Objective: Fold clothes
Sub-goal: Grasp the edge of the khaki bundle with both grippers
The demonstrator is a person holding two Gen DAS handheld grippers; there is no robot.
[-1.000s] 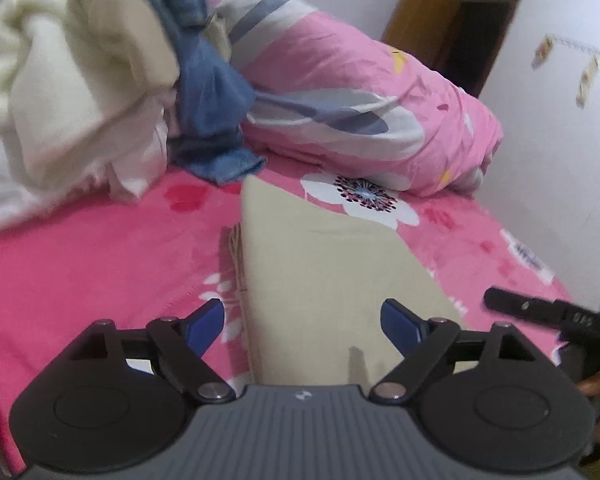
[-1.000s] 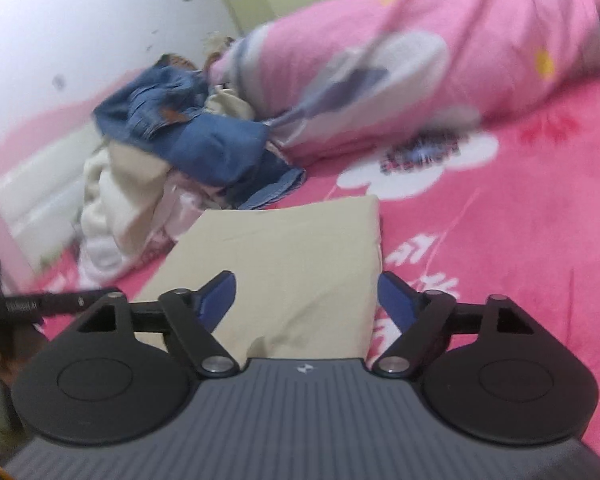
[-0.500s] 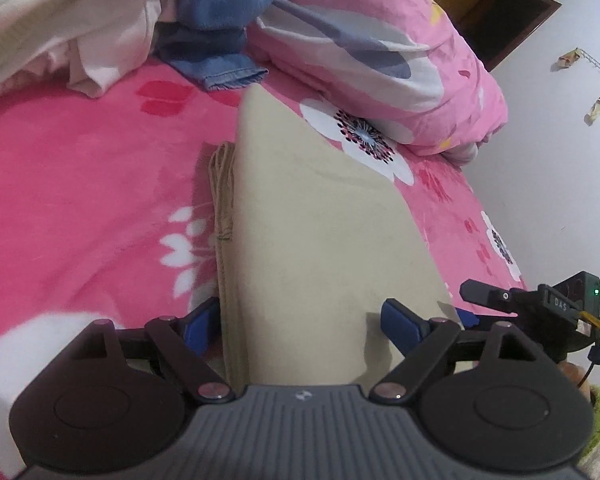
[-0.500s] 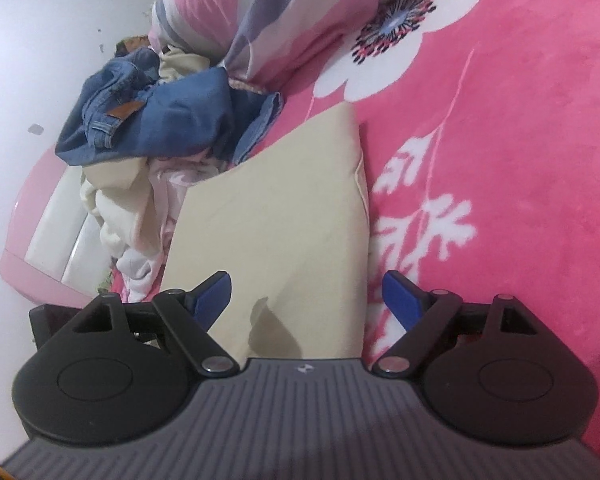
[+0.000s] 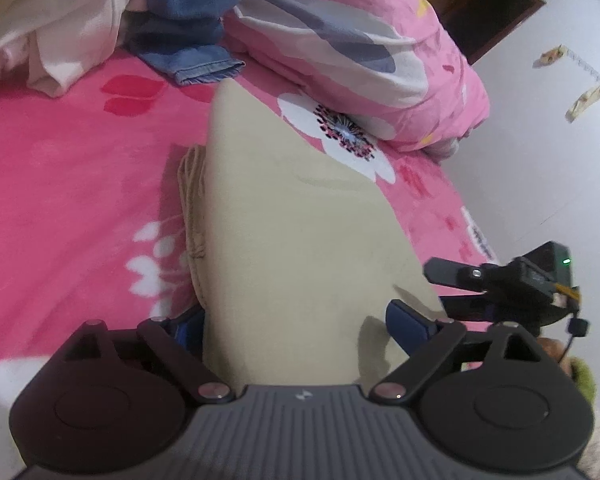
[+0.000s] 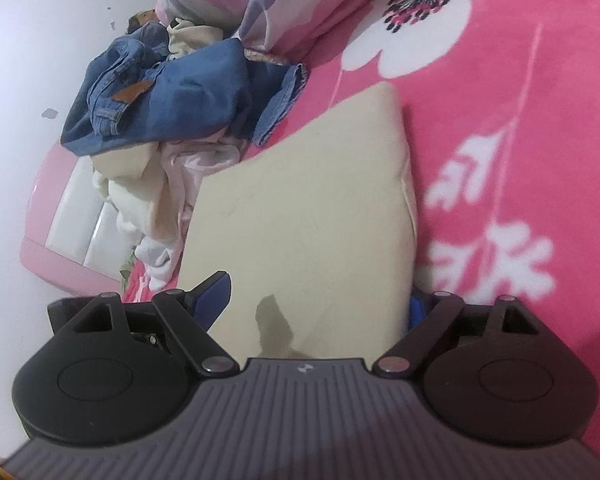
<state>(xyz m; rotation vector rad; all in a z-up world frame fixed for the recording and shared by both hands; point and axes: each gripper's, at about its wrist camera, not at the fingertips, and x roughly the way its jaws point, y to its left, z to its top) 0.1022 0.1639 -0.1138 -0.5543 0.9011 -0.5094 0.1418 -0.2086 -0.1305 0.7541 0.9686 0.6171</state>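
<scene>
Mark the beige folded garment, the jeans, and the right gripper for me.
beige folded garment [image 5: 300,240]: left wrist view, middle of its flat top layer.
jeans [image 6: 188,92]: right wrist view, broad blue panel beside the brown waistband patch.
right gripper [image 6: 318,298]: right wrist view, midway between its blue fingertips, over the garment.
</scene>
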